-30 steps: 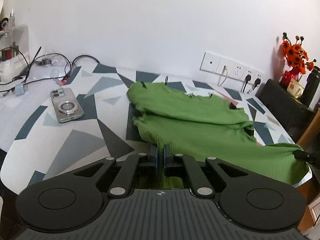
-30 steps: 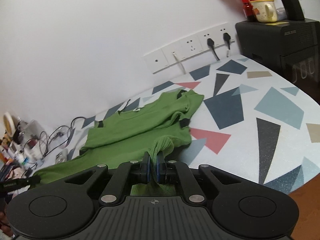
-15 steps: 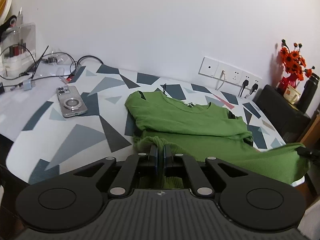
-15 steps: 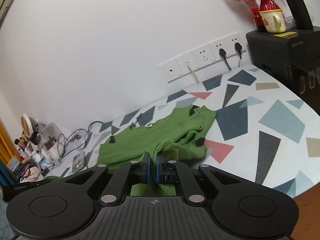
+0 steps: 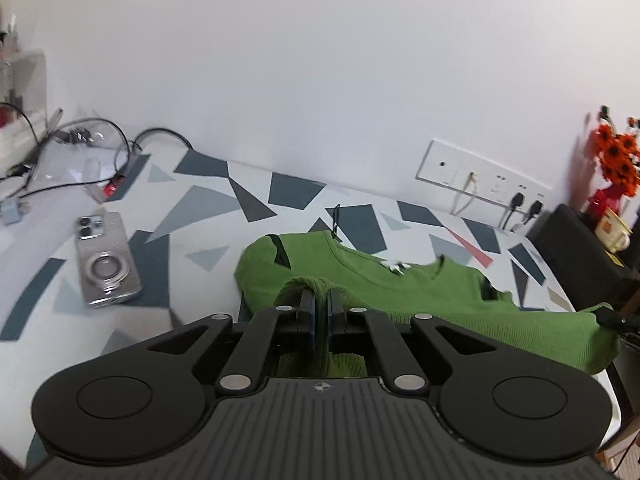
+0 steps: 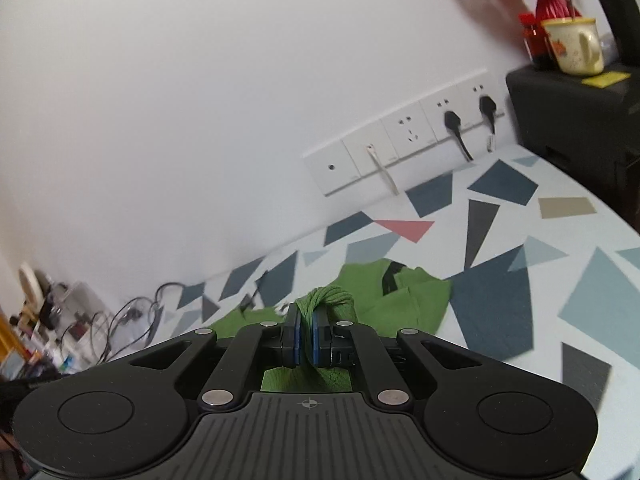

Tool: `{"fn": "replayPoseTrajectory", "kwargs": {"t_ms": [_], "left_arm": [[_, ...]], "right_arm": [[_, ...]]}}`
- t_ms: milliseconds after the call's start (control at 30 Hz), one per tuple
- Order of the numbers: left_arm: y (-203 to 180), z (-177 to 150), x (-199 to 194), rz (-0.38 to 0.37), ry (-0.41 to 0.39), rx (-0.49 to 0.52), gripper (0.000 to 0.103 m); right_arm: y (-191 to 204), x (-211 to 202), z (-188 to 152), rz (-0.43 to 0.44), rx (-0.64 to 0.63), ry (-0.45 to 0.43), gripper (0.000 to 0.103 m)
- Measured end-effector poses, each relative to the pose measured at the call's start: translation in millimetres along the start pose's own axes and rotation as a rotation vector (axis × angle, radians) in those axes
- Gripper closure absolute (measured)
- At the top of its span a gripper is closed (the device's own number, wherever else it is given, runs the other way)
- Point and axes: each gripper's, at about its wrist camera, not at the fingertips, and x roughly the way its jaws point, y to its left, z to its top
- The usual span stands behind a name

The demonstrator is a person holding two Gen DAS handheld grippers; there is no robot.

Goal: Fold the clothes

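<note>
A green knit top lies on the patterned table, its neckline toward the wall. My left gripper is shut on a bunched corner of the green top's lower hem, lifted above the table. My right gripper is shut on the other bunched hem corner of the green top. In the left wrist view the right gripper's tip shows at the far right, with the hem stretched between the two grippers. The part of the top under each gripper is hidden.
A phone in a clear case lies left of the top. Cables and clutter sit at the far left. Wall sockets with plugs line the wall. A black appliance carries a mug and a red flower vase.
Both grippers have lifted the hem and carried it forward toward the neckline. The lower part of the top has folded over the upper part, so less green cloth shows.
</note>
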Motion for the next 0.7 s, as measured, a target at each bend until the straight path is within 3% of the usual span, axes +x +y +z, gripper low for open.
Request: {"fn": "replayPoseTrajectory", "kwargs": {"t_ms": [100, 267, 500, 567, 633, 700], "left_arm": [[3.1, 13.1, 43.1, -0.002, 0.054, -0.002, 0.098], [-0.3, 18.3, 115.9, 0.035, 0.136, 0.095, 0.098], [6.7, 11.0, 170.6, 0.031, 0.282, 0.145, 0.095], [16.2, 16.8, 168.6, -0.021, 0.307, 0.106, 0.092], [26.9, 24.8, 162.4, -0.081, 0.319, 0.054, 0.091], [38.7, 35.2, 147.9, -0.123, 0.305, -0.009, 0.087]], "right_arm": [[-8.4, 37.1, 6.9, -0.063, 0.004, 0.034, 0.098], [-20.7, 91.6, 2.8, -0.162, -0.005, 0.083, 0.098], [-35.9, 145.9, -7.4, -0.248, 0.015, 0.128, 0.097], [-39.2, 158.1, -10.3, -0.266, 0.023, 0.140, 0.091], [-37.4, 151.8, -12.9, -0.247, 0.044, 0.147, 0.069], [-35.6, 145.6, -15.5, -0.227, 0.064, 0.153, 0.064]]}}
